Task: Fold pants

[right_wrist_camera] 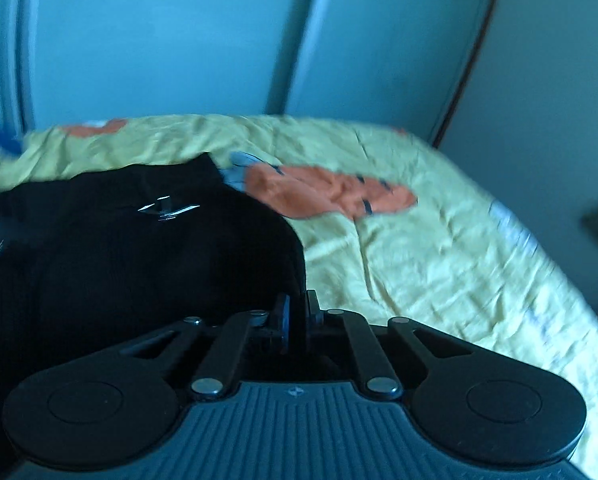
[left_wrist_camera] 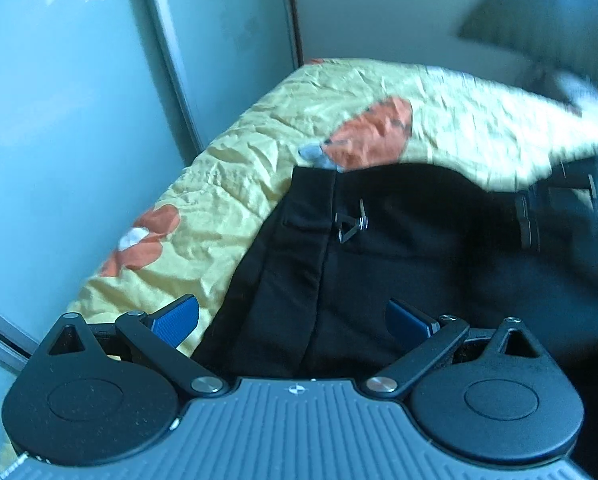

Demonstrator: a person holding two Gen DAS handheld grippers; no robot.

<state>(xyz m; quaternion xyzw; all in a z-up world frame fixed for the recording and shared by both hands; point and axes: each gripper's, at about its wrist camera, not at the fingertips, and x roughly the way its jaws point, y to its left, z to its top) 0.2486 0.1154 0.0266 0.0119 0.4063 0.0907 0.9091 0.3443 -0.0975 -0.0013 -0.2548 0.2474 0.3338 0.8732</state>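
Pale wardrobe doors (right_wrist_camera: 159, 40) behind bed (right_wrist_camera: 439, 248)

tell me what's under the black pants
The black pants lie on a yellow bedspread with orange flowers. What the cloth covers beneath them can't be seen.

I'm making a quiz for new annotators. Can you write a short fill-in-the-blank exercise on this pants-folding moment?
1. The black fabric pants lie on a yellow quilted bedspread with ____ flowers.
2. The left gripper has its jaws ____.
3. The right gripper is shut on the edge of the ____.

Missing words: orange; open; pants
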